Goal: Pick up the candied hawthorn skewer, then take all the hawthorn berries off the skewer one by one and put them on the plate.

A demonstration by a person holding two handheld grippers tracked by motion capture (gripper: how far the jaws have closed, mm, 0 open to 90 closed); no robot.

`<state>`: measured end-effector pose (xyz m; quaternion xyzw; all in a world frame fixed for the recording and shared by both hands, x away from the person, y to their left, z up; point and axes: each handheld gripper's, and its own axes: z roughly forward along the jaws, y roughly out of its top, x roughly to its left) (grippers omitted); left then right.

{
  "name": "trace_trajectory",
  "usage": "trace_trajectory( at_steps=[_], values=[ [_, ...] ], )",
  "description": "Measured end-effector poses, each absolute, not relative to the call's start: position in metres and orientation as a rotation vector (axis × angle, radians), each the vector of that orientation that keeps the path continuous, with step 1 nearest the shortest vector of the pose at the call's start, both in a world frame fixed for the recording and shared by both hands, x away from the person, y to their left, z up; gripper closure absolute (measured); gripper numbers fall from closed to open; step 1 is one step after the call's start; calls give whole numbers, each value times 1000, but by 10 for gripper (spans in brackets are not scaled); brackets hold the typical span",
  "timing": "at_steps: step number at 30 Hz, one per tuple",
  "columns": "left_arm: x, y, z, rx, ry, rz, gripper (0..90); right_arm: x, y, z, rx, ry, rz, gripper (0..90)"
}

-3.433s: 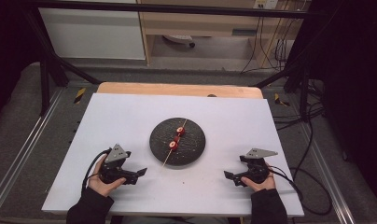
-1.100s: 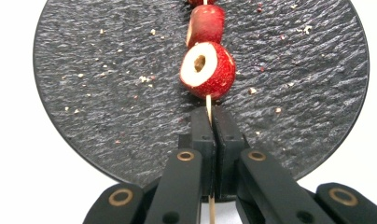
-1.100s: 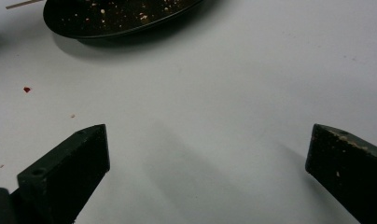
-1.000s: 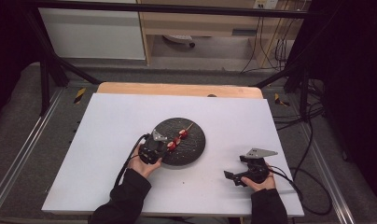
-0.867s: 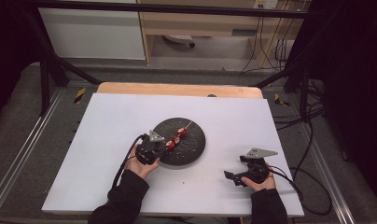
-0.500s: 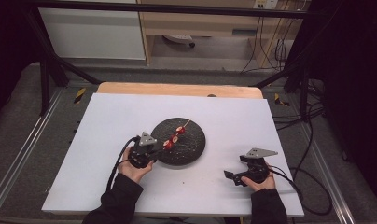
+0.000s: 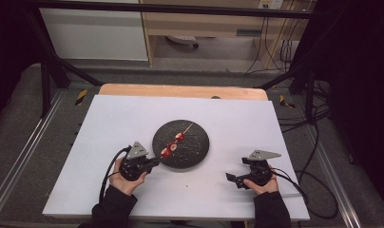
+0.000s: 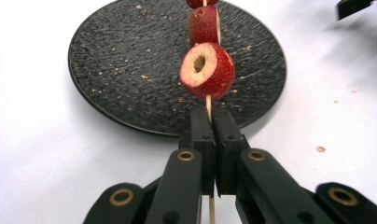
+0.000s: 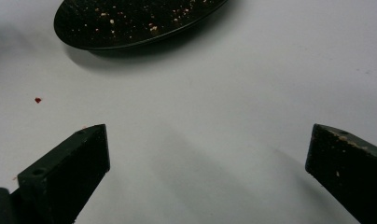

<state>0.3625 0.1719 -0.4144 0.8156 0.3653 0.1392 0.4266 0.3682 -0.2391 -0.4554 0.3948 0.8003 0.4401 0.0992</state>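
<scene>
White worktop (image 7: 133, 118) carrying all items, seen from above with the person's forearms entering at the near edge. Black speckled plate (image 7: 181, 143) near the worktop's centre, strewn with pale crumbs. Left claw (image 7: 153, 163) at the plate's near-left rim, held in the person's left hand (image 7: 125, 176) — its jaws are pressed together on the bare near end of a thin wooden skewer (image 8: 208, 106), as the left gripper view shows. The skewer runs from the jaws out over the plate and carries round red fruit slices (image 8: 207, 71) with pale flesh and a hollow core; the nearest slice sits just beyond the jaw tips, a second directly behind it, a third cut off at the frame's top edge. Right claw (image 7: 233, 178) resting on the worktop well to the right of the plate, held in the right hand (image 7: 262, 180) — its jaws stand wide apart with nothing between them, bare worktop showing in the gap in the right gripper view. A small red fragment (image 9: 38, 100) lies on the worktop near the plate's rim.
</scene>
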Motion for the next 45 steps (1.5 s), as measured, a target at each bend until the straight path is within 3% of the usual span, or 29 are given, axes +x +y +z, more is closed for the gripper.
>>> trace_trajectory(
  at_steps=[15,45],
  values=[
    [346,188,-419,1997,866,324,880,368,-213,-445,1110,2388,1353,7],
    [333,172,-424,2006,769,288,880,389,-126,-408,1031,2363,1511,24]
  ],
)
